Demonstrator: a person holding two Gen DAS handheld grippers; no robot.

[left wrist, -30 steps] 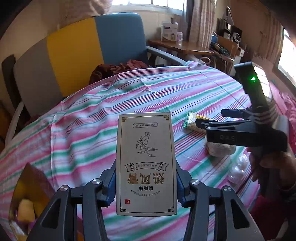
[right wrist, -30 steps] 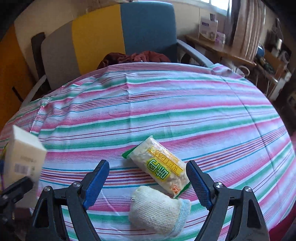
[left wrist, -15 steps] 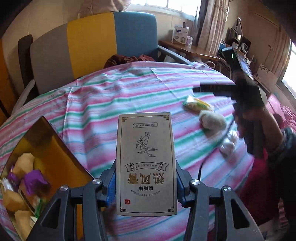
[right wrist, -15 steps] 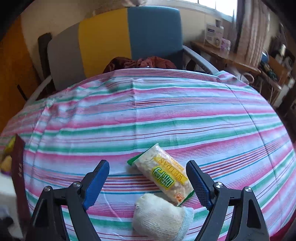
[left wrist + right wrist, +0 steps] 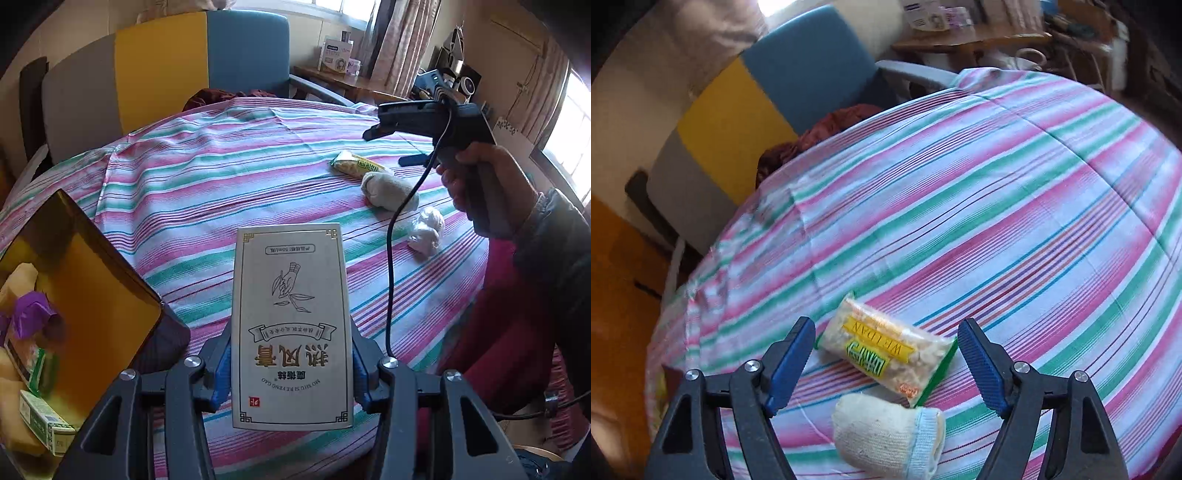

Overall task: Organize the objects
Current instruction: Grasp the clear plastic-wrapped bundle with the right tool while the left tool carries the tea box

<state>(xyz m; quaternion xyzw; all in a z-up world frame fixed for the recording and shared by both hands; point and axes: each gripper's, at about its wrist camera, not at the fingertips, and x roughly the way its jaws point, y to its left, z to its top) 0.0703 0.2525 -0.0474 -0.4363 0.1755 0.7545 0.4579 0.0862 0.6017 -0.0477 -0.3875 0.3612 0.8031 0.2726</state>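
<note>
My left gripper (image 5: 290,365) is shut on a pale carton box (image 5: 291,314) with Chinese print, held upright just right of an open gold box (image 5: 99,295). That box holds small packets and purple-wrapped sweets. In the right wrist view my right gripper (image 5: 886,332) hovers low over a yellow-green snack packet (image 5: 886,350). Its jaws are closing with the packet between them, and the blue pads stay apart from it. A rolled white sock (image 5: 886,439) lies just in front of the packet. The left wrist view shows the right gripper (image 5: 384,147) in a hand above the packet (image 5: 354,166).
A striped cloth covers the round table (image 5: 221,177). Crumpled clear plastic (image 5: 426,230) lies near the sock (image 5: 388,190). Behind the table stands a grey, yellow and blue chair (image 5: 166,66) with a dark red cloth (image 5: 221,98) on it. A cluttered side table (image 5: 332,74) stands at the back.
My left gripper carried the carton leftward, bringing the gold box into view. The right gripper rolled, came closer to the snack packet, and its jaws narrowed.
</note>
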